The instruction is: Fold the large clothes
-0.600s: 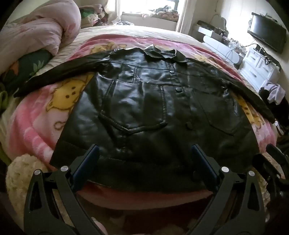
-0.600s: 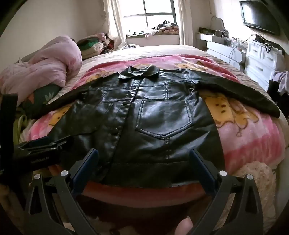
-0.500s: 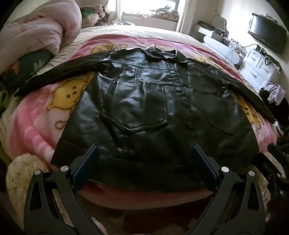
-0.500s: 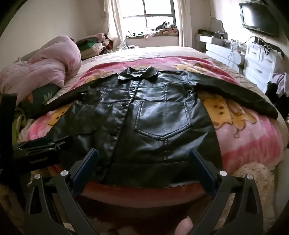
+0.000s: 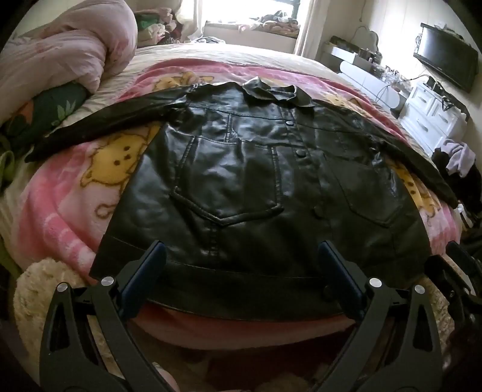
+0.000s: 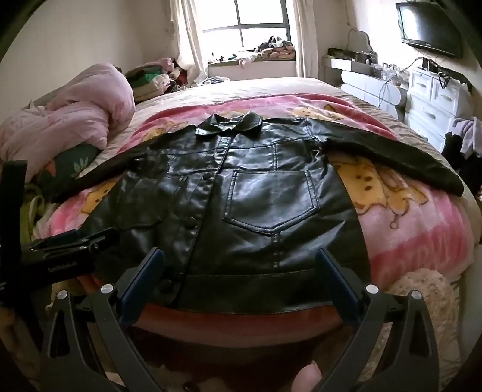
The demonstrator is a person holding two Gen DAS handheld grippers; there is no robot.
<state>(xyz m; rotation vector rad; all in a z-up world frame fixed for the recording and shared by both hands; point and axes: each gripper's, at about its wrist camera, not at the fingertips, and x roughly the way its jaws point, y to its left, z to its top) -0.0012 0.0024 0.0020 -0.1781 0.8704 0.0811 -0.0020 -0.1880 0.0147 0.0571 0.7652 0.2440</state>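
Note:
A black leather jacket point(image 5: 241, 181) lies flat, front up and buttoned, on a pink cartoon blanket point(image 5: 60, 217), sleeves spread to both sides. Its collar point(image 6: 229, 123) points toward the window. My left gripper point(image 5: 241, 256) hovers open over the hem's left half, nothing between its fingers. In the right wrist view the same jacket point(image 6: 271, 205) fills the middle, and my right gripper point(image 6: 239, 262) stands open above the hem's right half, also empty. The left gripper's body point(image 6: 60, 250) shows at the left edge of that view.
A rolled pink duvet point(image 5: 60, 48) sits at the bed's left. White drawers point(image 6: 433, 99) and a wall TV point(image 6: 427, 27) line the right side. Clothes are piled by the window sill point(image 6: 256, 54). A cream fluffy cover point(image 6: 421, 301) hangs at the bed's near corner.
Both views have tilted slightly upward, showing more of the room's far end. The jacket has not moved and both grippers stay open.

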